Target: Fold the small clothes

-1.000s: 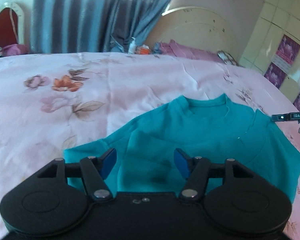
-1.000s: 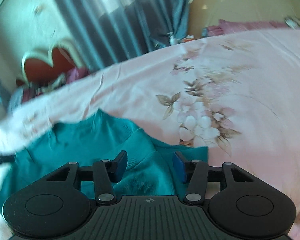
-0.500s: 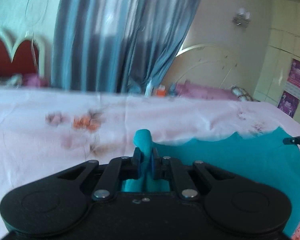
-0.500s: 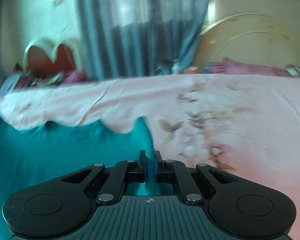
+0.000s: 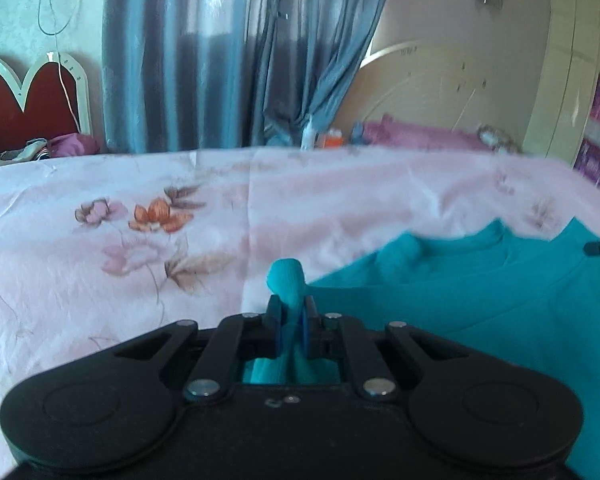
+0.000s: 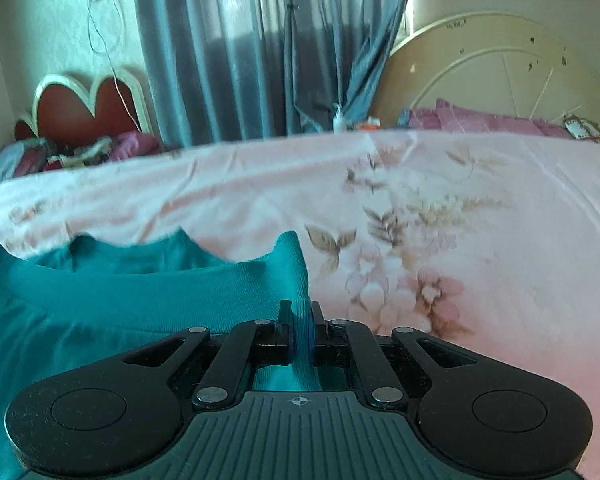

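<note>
Left gripper (image 5: pixel 291 320) pinches teal shirt (image 5: pixel 460 308) above floral bedsheet (image 5: pixel 140 240).

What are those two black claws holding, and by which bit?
Both hold the teal top: the left gripper pinches a bunched edge, the right gripper the ribbed hem's end.

Floral pink bedsheet (image 5: pixel 100 264), grey-blue curtains (image 5: pixel 220 52) behind, a red headboard (image 5: pixel 28 112) (heart-topped) at left.
</note>
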The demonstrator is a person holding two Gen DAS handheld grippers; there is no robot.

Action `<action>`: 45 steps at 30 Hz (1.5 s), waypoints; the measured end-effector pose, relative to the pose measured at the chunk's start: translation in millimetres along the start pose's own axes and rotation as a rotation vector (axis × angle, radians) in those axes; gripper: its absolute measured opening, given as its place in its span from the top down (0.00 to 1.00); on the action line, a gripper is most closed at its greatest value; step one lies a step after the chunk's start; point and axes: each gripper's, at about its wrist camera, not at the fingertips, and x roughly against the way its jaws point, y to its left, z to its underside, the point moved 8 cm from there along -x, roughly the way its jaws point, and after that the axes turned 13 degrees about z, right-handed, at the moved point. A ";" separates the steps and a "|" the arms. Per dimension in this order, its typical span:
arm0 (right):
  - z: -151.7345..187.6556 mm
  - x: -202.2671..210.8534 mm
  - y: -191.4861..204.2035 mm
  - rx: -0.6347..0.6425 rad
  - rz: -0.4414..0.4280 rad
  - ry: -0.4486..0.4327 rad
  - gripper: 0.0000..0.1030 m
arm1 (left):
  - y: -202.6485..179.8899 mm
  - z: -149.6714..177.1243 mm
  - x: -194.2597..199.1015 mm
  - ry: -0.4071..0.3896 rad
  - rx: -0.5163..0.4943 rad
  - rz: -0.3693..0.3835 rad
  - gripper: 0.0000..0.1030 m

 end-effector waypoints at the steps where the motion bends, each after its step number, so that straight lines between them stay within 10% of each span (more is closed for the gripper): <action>1: 2.0 -3.1 0.9 0.004 0.008 0.008 0.95 | 0.3 0.8 -4.0 0.013 -0.002 -0.009 0.92; 8: 9.2 -26.9 2.7 -0.008 0.045 0.090 0.95 | 5.4 4.7 -25.7 0.088 -0.019 -0.042 0.88; 10: 6.9 -24.3 -1.5 -0.041 0.032 0.111 0.91 | 6.2 3.9 -22.0 0.089 -0.020 -0.044 0.75; 12: 3.1 -7.0 -11.5 -0.073 0.041 0.084 0.59 | 6.4 1.3 -5.1 0.068 -0.034 -0.088 0.31; 14: 4.7 16.9 -24.3 -0.100 0.023 0.051 0.46 | 0.1 2.0 26.2 -0.001 -0.072 -0.090 0.21; 18: 35.9 57.8 -51.5 -0.152 -0.085 0.111 0.46 | -6.6 36.1 80.4 0.017 -0.014 -0.015 0.42; 28: 110.7 118.5 -64.0 -0.186 -0.173 0.217 0.54 | -14.1 106.5 129.0 0.082 0.136 0.011 0.51; 32: 121.4 123.1 -56.4 -0.160 -0.199 0.227 0.83 | -16.7 115.7 132.2 0.097 0.154 0.039 0.55; 35: 122.8 128.0 -50.2 -0.087 -0.227 0.214 0.93 | -14.2 115.3 129.7 0.107 0.173 0.083 0.88; 43: 127.4 125.6 -47.1 0.093 -0.173 0.272 0.95 | -18.6 113.4 122.1 0.184 0.017 0.053 0.86; 45: 124.7 127.7 -48.6 0.066 -0.148 0.264 0.91 | -14.1 110.5 127.8 0.181 0.024 0.016 0.56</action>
